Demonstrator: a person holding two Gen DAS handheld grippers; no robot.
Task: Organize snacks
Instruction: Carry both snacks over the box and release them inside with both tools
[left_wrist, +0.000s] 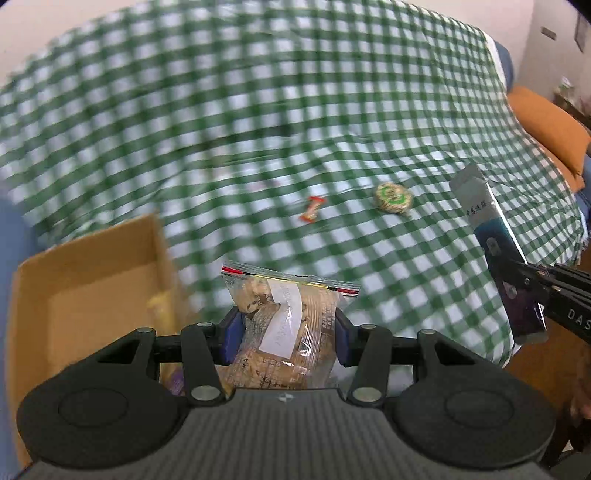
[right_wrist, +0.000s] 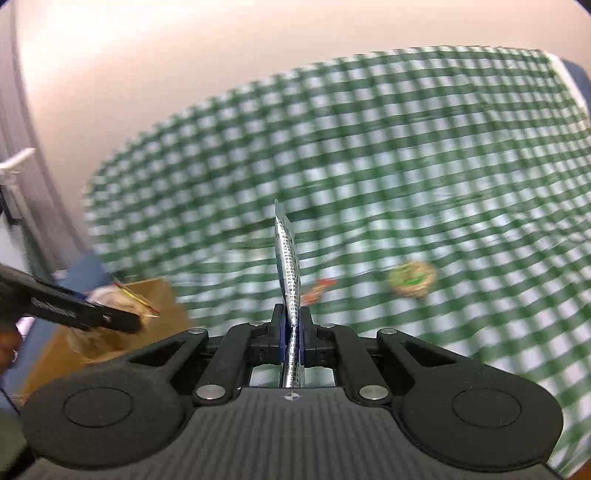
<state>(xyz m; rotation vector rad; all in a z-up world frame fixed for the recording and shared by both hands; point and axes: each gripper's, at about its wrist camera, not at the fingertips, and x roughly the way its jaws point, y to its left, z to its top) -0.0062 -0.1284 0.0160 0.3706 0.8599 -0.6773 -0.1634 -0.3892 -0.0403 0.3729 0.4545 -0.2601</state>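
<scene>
Your checked cloth (left_wrist: 332, 110) covers the whole surface. The cardboard box (left_wrist: 92, 280) sits at its near left edge. Your left gripper (left_wrist: 286, 338) holds a zip bag (left_wrist: 288, 325) of biscuits just right of the box, jaws about half open and pressed on the bag's sides. Your right gripper (right_wrist: 292, 332) is clamped nearly closed on a thin silver packet (right_wrist: 288, 266), held edge-on, well right of the box. A round green snack (left_wrist: 393, 198) and a small red candy (left_wrist: 313, 208) lie on the cloth beyond the box, candy nearer it.
</scene>
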